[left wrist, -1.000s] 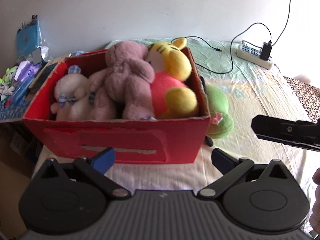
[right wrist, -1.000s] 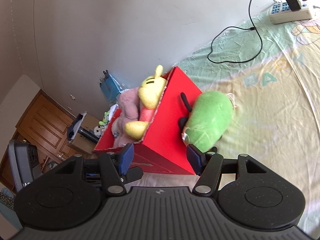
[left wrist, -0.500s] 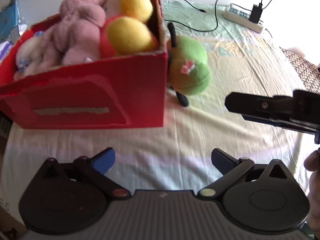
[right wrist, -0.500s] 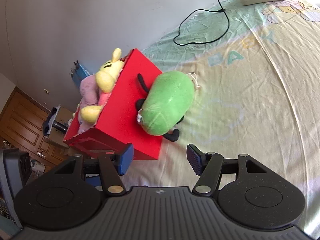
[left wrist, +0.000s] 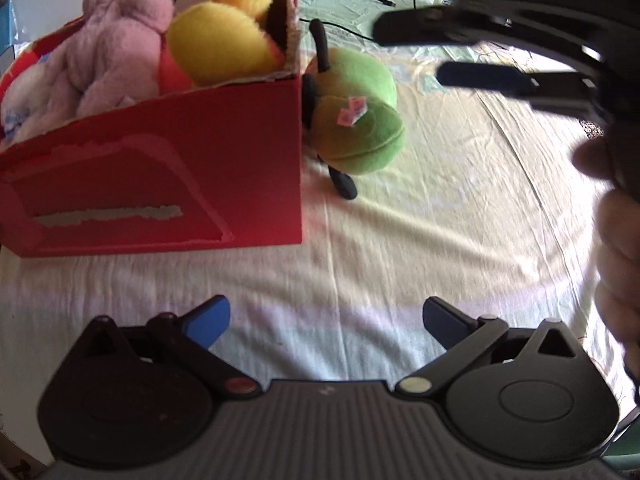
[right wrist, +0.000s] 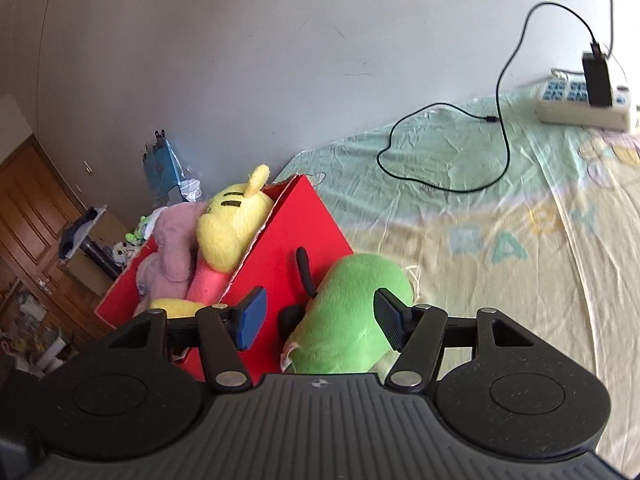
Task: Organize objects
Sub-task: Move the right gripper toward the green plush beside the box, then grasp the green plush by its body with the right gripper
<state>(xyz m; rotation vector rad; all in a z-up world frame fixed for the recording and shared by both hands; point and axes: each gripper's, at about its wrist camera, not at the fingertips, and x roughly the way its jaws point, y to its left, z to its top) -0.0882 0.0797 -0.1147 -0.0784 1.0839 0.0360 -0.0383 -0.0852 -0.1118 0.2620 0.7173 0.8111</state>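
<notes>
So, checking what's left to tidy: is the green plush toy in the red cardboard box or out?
Out: the green plush toy lies on the bedsheet against the red cardboard box.

Cardboard box [left wrist: 160, 184] on bedsheet [left wrist: 440, 220], plush toys [left wrist: 168, 40] packed inside it, frog plush [left wrist: 356, 120] lying against box's right wall, cable [right wrist: 460, 152] and power strip [right wrist: 584, 106] on sheet farther back by wall, cluttered shelf [right wrist: 80, 248] beyond box.

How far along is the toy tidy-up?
Done: the pink plush, the yellow plush and a white one sit in the red box. In hand: nothing; the right gripper, jaws open, frames the green plush. Left: grasp it and box it. The left gripper is open.
</notes>
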